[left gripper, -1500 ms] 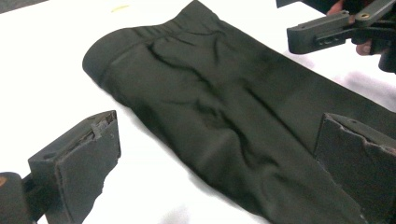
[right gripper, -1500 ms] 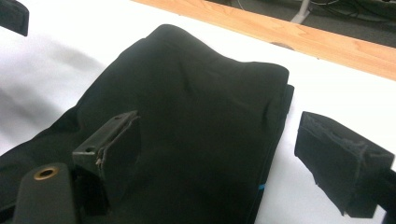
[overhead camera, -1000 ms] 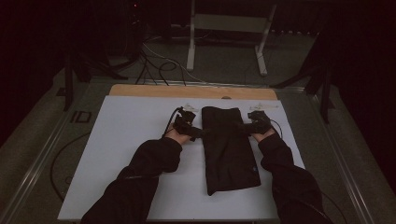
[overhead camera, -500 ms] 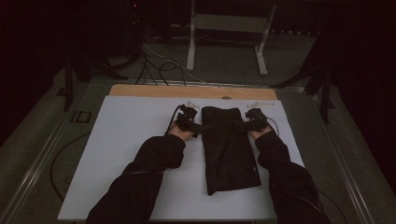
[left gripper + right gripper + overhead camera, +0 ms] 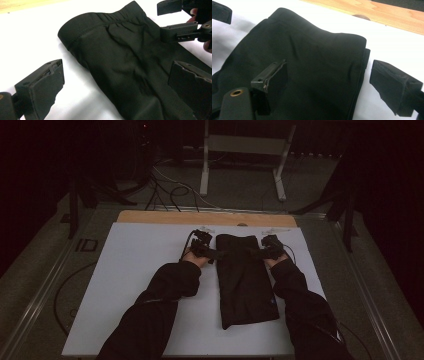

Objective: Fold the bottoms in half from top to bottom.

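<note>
The high view is dim and murky, its far background and side edges sinking into near black; only the white table cover (image 5: pixel 130 270) catches light. Both gripper views are far brighter, the cover glaring nearly blown-out white. The near jaws look soft, slightly out of focus.

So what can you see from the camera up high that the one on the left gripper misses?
The high view takes in the person's sleeves, the whole folded black garment, the white table cover and the frame on the floor beyond. The left gripper view alone brings out the gathered waistband stitching. Both share the garment and the open right gripper.
</note>
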The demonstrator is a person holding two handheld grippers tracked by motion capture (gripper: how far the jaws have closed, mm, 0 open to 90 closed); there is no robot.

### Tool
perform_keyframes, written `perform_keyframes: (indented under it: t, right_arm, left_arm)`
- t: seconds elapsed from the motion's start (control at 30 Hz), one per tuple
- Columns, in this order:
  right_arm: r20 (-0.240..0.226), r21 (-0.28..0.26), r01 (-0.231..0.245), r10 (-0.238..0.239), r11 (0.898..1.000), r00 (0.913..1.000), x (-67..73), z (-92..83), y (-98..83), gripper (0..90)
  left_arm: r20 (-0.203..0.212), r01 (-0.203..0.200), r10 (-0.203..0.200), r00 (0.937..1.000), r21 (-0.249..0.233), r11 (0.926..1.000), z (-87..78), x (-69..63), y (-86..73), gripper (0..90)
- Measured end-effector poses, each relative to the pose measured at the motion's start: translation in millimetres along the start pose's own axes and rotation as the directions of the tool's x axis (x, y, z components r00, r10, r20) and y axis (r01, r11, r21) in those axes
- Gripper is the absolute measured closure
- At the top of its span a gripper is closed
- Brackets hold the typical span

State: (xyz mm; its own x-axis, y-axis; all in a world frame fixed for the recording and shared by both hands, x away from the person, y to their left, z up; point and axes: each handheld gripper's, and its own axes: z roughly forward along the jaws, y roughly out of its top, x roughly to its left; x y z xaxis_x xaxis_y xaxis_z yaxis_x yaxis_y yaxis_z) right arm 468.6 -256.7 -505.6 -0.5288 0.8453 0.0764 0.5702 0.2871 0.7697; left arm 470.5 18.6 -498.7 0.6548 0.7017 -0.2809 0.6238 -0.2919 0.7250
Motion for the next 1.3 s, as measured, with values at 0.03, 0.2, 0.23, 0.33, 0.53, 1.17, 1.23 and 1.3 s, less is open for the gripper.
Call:
perform_keyframes:
  t: [0.03, 0.2, 0.23, 0.33, 0.53, 1.17, 1.23, 1.3]
  right_arm:
    - [0.001, 0.006, 0.001, -0.001, 1.000, 1.0000, -0.9, 0.5, 0.2, 14.5]
    - [0.008, 0.012, -0.010, 0.009, 1.000, 0.9999, -4.0, 5.4, 0.0, 14.2]
    - [0.014, 0.017, -0.015, 0.015, 1.000, 0.9998, -3.9, 6.2, 0.2, 14.2]
    - [0.007, 0.016, -0.015, 0.015, 1.000, 0.9999, -5.0, 7.8, 0.4, 14.1]
    - [0.032, 0.031, -0.024, 0.023, 0.999, 0.9992, -6.5, 14.0, 2.8, 13.9]
    - [0.020, 0.102, -0.074, 0.073, 0.992, 0.9972, -15.8, 22.9, 4.6, 16.1]
    - [0.025, 0.104, -0.078, 0.076, 0.991, 0.9968, -16.1, 23.6, 4.0, 17.8]
    - [0.028, 0.106, -0.080, 0.077, 0.991, 0.9966, -16.3, 24.0, 3.8, 18.1]
  left_arm:
    - [0.002, 0.004, -0.004, 1.0000, -0.001, 1.0000, 1.1, 0.7, 0.4, 1.5]
    - [0.014, -0.002, 0.003, 0.9999, -0.029, 0.9996, 5.9, 3.7, 0.2, 2.1]
    - [0.009, 0.009, -0.009, 0.9999, -0.027, 0.9996, 6.7, 4.5, -0.1, 2.2]
    - [0.027, 0.039, -0.038, 0.9989, -0.022, 0.9990, 7.6, 6.6, 0.0, 2.2]
    - [0.021, 0.057, -0.059, 0.9980, 0.068, 0.9960, 14.2, 12.0, 2.5, 2.2]
    - [0.003, 0.095, -0.095, 0.9954, 0.077, 0.9925, 22.9, 16.9, 0.9, 19.4]
    - [-0.002, 0.090, -0.090, 0.9960, 0.082, 0.9926, 22.3, 17.4, 0.9, 23.6]
    - [-0.003, 0.097, -0.097, 0.9953, 0.085, 0.9917, 22.8, 17.6, 0.6, 26.1]
